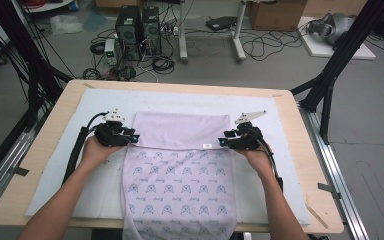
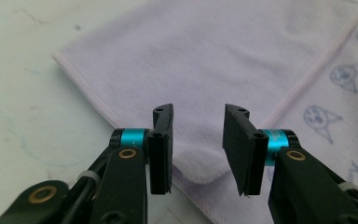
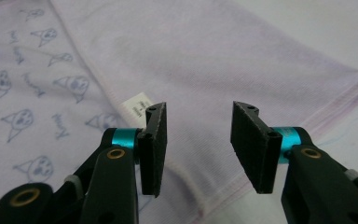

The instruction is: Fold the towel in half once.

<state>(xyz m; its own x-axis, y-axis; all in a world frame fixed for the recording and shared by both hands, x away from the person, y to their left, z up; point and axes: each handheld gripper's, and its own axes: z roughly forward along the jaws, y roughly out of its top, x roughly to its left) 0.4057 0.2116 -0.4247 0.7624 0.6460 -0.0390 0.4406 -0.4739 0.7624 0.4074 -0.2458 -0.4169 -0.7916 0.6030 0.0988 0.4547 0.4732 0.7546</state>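
A lilac towel (image 1: 180,185) printed with small cat faces lies on the white mat, and its near end hangs over the table's front edge. Its far end is folded back as a plain flap (image 1: 180,130). My left gripper (image 1: 132,136) sits at the flap's left corner, open. In the left gripper view the jaws (image 2: 198,116) stand apart just above that rounded corner (image 2: 200,172) without touching it. My right gripper (image 1: 221,141) is at the flap's right corner, also open. In the right gripper view it (image 3: 198,109) hovers over the plain fabric (image 3: 205,60), beside a white label (image 3: 137,105).
The white mat (image 1: 55,165) covers most of the wooden table (image 1: 35,145), with bare mat left and right of the towel. Beyond the far edge, the floor holds computer towers (image 1: 137,27), cables and boxes. Black frame legs (image 1: 330,70) stand at the right.
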